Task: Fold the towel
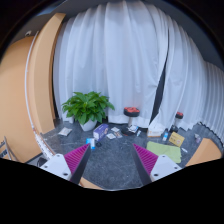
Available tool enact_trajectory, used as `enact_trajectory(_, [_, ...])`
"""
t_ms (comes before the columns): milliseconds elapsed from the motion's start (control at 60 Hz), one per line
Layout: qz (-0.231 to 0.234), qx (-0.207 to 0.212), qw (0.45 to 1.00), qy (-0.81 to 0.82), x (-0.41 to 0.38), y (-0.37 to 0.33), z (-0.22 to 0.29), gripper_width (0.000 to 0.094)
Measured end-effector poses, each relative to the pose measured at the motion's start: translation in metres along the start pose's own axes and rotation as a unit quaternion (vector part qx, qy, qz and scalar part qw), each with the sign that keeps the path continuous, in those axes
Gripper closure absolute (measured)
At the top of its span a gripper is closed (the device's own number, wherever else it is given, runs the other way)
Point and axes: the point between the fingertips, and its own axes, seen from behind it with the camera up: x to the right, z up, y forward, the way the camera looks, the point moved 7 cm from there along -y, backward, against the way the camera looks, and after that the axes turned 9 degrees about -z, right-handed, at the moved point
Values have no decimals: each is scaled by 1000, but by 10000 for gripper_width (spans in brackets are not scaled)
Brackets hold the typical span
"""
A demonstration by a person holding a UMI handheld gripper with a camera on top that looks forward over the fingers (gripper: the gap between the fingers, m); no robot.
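Observation:
My gripper [112,160] is open, its two magenta pads [77,157] wide apart with nothing between them. It hovers above a dark grey speckled table [112,152]. A light green folded cloth [163,151], perhaps the towel, lies on the table beyond the right finger. Nothing is held.
A potted green plant [87,106] stands at the back left. A purple box [101,130], a red-topped item [132,113], small bottles and a yellowish packet [176,139] are scattered across the far table. White curtains [125,55] hang behind. A wooden panel [25,90] stands at the left.

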Motion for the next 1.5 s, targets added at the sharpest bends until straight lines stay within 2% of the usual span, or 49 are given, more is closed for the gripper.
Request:
enact_trajectory(250, [13,-74,997,11,16,86,-64,89])
enact_trajectory(433, [-12,-143,990,12,70,185,-137,92])
enact_trajectory(583, [-62,-146,987,4,138,288,-170,88])
enact_trajectory(767, [-105,-146,984,23,204,412,-187,89])
enact_trajectory(1000, [-126,-177,975,45,239,519,-214,93])
enact_trajectory(1033, [-129,-188,973,44,240,527,-221,120])
enact_trajectory(1067, [-139,-197,970,33,245,532,-227,197])
enact_trajectory(1100, [-145,-180,973,15,246,536,-222,262])
enact_trajectory(1167, [-141,-166,976,-12,245,547,-225,450])
enact_trajectory(1183, [-140,-164,976,-17,240,540,-225,506])
enact_trajectory(1233, [-156,-159,974,-48,245,539,-227,787])
enact_trajectory(1250, [-164,-155,973,-57,247,539,-226,854])
enact_trajectory(1300, [-163,-154,973,-55,244,539,-226,894])
enact_trajectory(1400, [-144,-167,975,-33,239,533,-219,898])
enact_trajectory(1500, [-78,-174,981,30,214,513,-195,898])
